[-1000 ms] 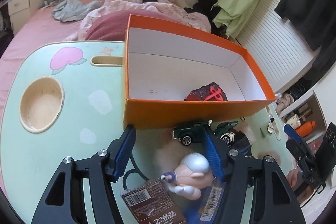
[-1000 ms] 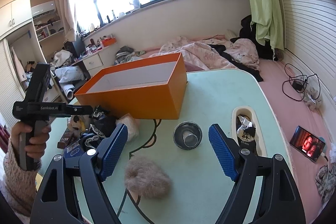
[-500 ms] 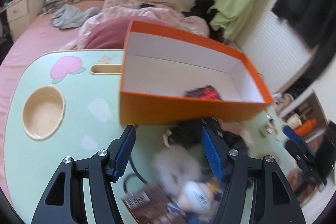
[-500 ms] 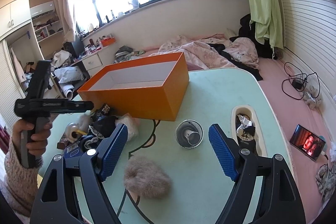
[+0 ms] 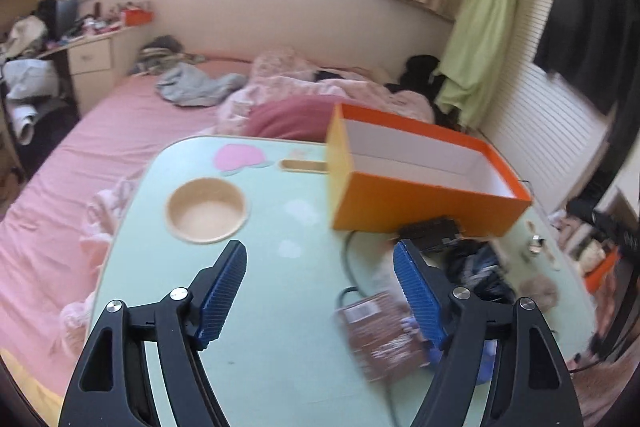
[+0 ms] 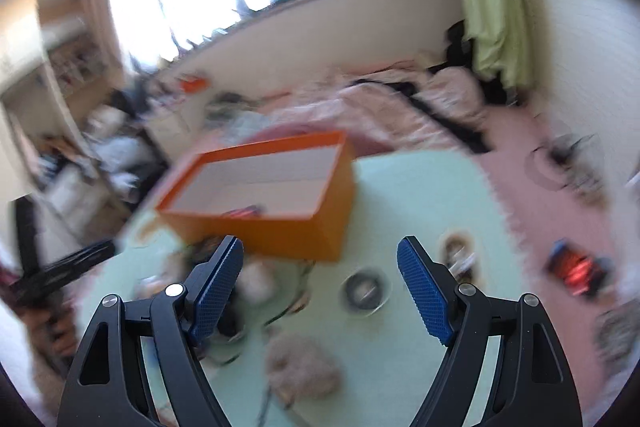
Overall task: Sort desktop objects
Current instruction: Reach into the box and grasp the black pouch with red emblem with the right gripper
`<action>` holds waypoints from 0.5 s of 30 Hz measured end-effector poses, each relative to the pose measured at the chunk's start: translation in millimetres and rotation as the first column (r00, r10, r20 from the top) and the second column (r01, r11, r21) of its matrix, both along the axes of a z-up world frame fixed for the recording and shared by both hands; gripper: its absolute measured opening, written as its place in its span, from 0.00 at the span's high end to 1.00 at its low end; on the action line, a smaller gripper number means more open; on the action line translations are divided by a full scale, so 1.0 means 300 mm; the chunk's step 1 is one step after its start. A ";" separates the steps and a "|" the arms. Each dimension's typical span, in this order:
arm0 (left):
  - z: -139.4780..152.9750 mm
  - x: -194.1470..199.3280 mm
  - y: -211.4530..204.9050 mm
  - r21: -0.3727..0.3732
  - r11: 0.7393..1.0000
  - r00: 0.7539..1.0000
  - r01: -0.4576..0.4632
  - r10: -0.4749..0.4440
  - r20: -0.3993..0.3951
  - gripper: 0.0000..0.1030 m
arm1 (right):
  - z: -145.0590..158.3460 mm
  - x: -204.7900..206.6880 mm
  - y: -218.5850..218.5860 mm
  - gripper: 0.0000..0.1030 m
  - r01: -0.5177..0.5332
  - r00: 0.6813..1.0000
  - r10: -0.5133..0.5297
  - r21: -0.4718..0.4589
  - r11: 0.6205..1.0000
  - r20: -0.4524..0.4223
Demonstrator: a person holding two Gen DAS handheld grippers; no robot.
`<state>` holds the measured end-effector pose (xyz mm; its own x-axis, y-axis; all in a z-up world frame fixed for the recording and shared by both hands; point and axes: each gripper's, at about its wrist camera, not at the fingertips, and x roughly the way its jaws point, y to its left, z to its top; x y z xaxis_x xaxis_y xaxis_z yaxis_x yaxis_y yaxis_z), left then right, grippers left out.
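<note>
**Sorting barely begun: one item boxed, the rest loose**

The orange box (image 5: 424,187) stands toward the far edge of the pale green worktop (image 5: 272,359). Only one dark-and-red item (image 6: 244,213) shows inside it, against its near wall. Left outside, judging by how things lie: a brown packet (image 5: 380,331), a dark jumble (image 5: 476,263) at the box's near side, a fluffy pom-pom (image 6: 302,367) and a small round tin (image 6: 366,293).

The left tool (image 5: 320,283) is spreading its jaws over bare worktop, nothing between them. The right tool (image 6: 320,279) hangs spread and empty.

Only the right wrist view looks into the box and shows the tin; the left shows the packet's barcode and the worktop's round recess (image 5: 206,209). Both are blurred.
</note>
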<state>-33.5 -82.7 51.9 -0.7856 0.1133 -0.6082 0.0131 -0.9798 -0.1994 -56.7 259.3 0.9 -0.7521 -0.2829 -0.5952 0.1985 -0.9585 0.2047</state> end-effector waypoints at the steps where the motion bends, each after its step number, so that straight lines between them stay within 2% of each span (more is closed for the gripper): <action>1: -0.013 0.001 -0.017 0.014 0.999 0.999 -0.041 0.041 -0.013 0.27 | 0.001 -0.033 -0.020 0.23 0.019 1.000 -0.020 0.050 0.999 0.012; 3: -0.037 0.003 -0.039 0.051 0.996 0.997 -0.070 0.071 -0.022 0.27 | -0.026 -0.104 -0.060 0.23 0.008 0.997 -0.015 0.088 0.996 0.075; 6: -0.068 -0.001 -0.061 0.117 0.992 0.999 -0.048 0.049 -0.010 0.27 | -0.076 -0.166 -0.105 0.23 -0.031 0.985 0.019 0.063 0.998 0.172; 8: -0.079 -0.013 -0.062 0.127 0.991 0.999 -0.041 0.040 0.016 0.27 | -0.089 -0.174 -0.130 0.23 -0.038 0.984 0.026 0.069 0.997 0.174; 12: -0.082 -0.007 -0.068 0.135 0.990 0.999 -0.040 0.039 0.007 0.27 | -0.116 -0.213 -0.149 0.23 -0.003 0.982 -0.019 0.116 0.993 0.190; 15: -0.084 -0.003 -0.065 0.129 0.991 0.999 -0.034 0.035 0.001 0.26 | -0.128 -0.218 -0.137 0.23 0.003 0.977 -0.021 0.085 0.996 0.214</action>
